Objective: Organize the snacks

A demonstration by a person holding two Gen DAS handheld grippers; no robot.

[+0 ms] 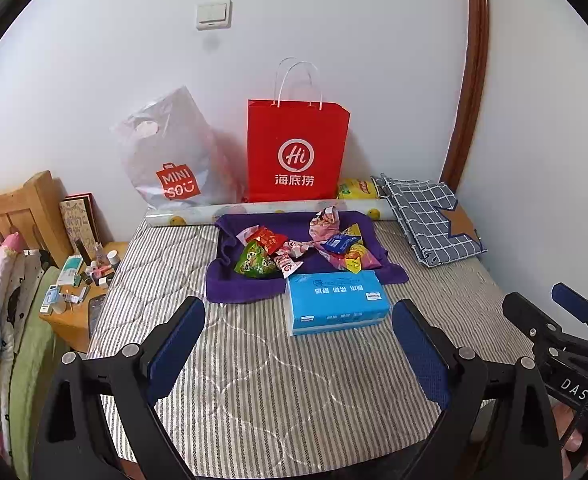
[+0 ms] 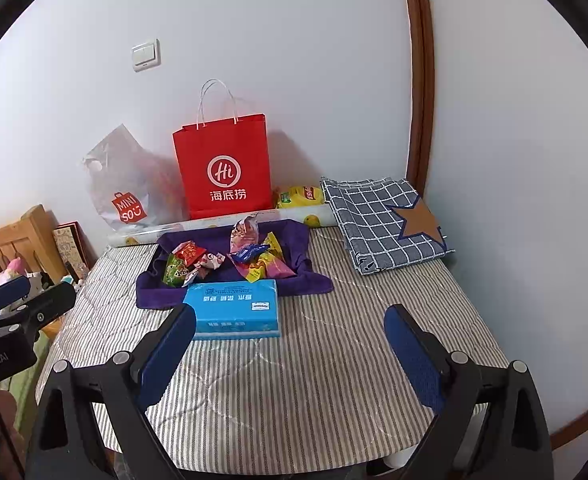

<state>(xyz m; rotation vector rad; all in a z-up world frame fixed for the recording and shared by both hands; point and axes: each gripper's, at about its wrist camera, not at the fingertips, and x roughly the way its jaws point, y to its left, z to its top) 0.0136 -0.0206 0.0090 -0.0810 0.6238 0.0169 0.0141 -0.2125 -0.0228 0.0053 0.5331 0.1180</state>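
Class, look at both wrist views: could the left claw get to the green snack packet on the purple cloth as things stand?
Probably yes. The left claw is open and empty, and the green snack packet lies exposed on the purple cloth, left of the blue tissue pack; only bare mattress lies between.

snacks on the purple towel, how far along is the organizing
Nothing looks done yet: the snack packets lie in a loose heap on the purple towel, behind the blue tissue pack. Nothing is in hand; the left gripper and right gripper hover open and empty over the striped mattress. All the sorting is left.
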